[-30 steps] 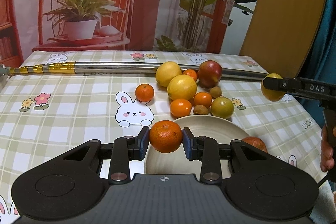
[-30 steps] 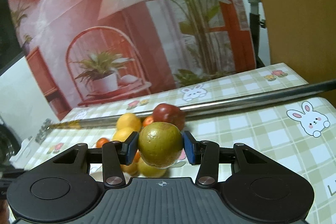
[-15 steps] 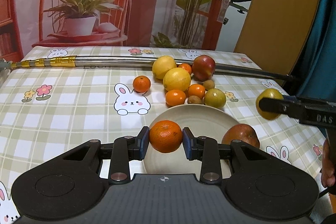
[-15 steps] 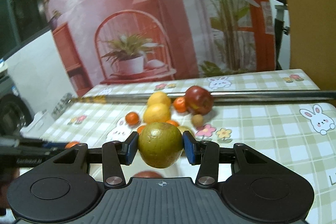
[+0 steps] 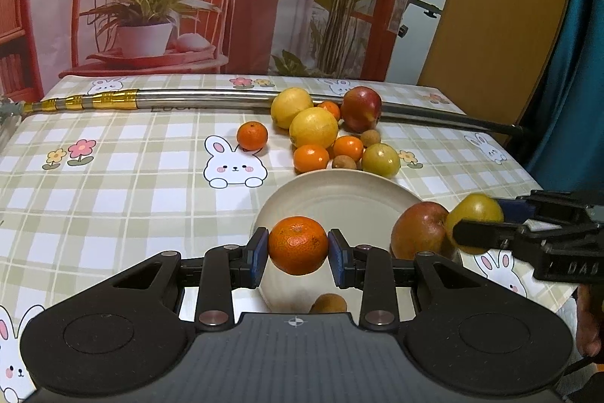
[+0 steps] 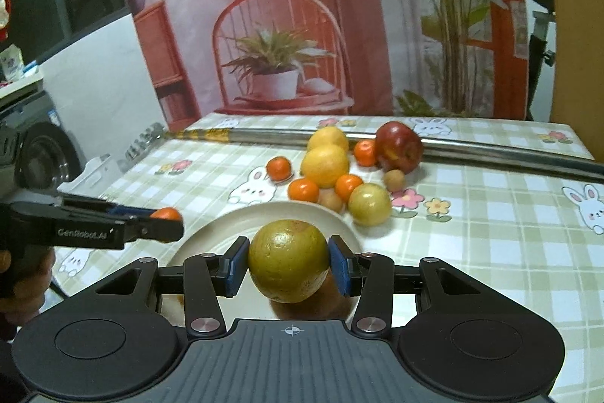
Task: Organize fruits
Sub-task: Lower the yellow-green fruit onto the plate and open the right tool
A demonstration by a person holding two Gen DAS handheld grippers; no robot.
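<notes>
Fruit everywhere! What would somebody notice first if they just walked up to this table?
First, the two fruits in the air: a mandarin clamped in the left gripper and a yellow-green fruit clamped in the right gripper, both over the cream plate. A reddish apple already sits at the plate's right edge. Behind the plate lies a heap of lemons, mandarins and a red apple, against a long metal pole across the bunny tablecloth.

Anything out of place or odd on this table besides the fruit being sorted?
Yes: a long metal pole with gold bands at one end lies across the far side of the table, against the fruit pile. It has nothing to do with fruit. No spill or damage shows.
</notes>
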